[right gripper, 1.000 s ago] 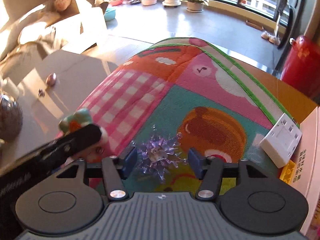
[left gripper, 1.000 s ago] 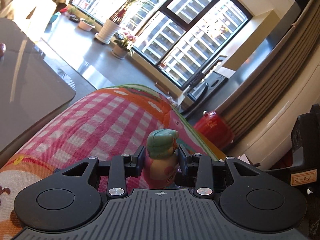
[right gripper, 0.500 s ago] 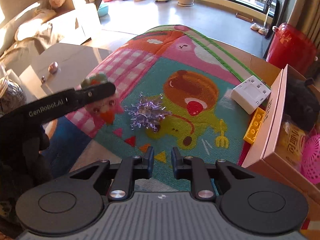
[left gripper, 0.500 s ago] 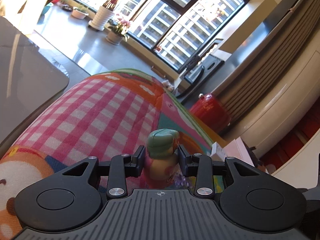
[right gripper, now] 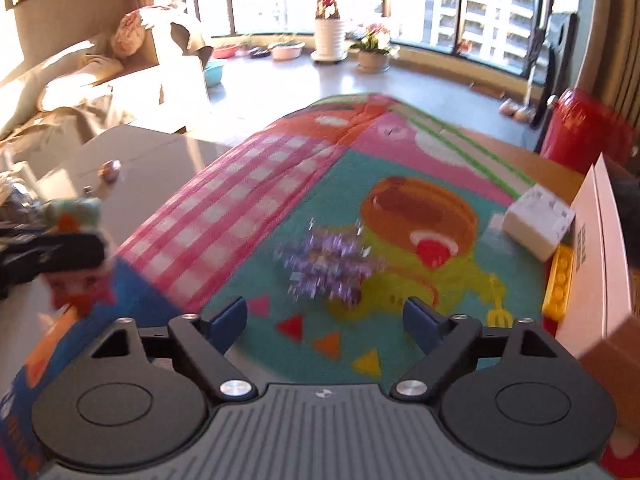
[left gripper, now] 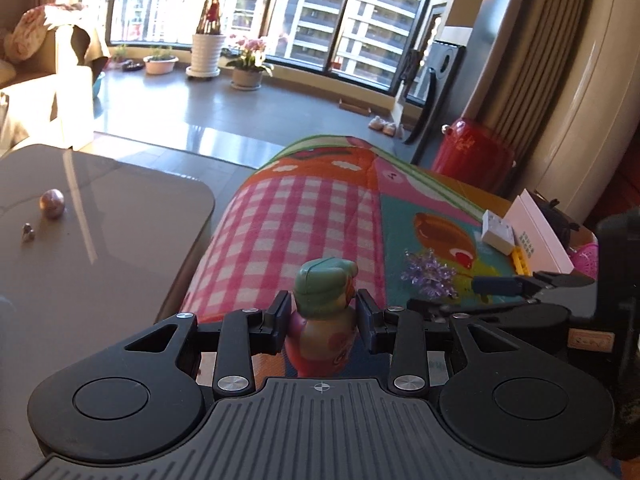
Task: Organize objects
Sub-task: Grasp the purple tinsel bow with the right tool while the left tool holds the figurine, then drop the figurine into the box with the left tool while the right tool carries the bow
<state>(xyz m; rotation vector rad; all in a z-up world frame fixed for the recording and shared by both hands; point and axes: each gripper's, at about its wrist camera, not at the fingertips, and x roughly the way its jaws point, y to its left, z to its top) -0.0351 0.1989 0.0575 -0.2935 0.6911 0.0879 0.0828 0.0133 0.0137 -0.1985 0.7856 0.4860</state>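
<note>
My left gripper [left gripper: 323,320] is shut on a small toy figure [left gripper: 325,312] with a green cap and pink body, held above the colourful play mat [left gripper: 296,224]. The figure also shows at the left edge of the right wrist view [right gripper: 74,252]. A spiky purple toy [right gripper: 332,264] lies on the mat just ahead of my right gripper [right gripper: 326,316], which is open and empty. The purple toy also shows in the left wrist view [left gripper: 430,276], with the right gripper [left gripper: 504,286] beside it.
A white block [right gripper: 536,220] and a yellow brick [right gripper: 560,280] lie against a cardboard box [right gripper: 596,272] at the mat's right edge. A grey table [left gripper: 92,240] with a small egg-shaped object [left gripper: 52,203] stands left. A red container [left gripper: 472,156] stands behind the mat.
My right gripper shut empty as it drew back from the purple toy, then opened wide and came closer to it. My left gripper turned left, still holding the figure.
</note>
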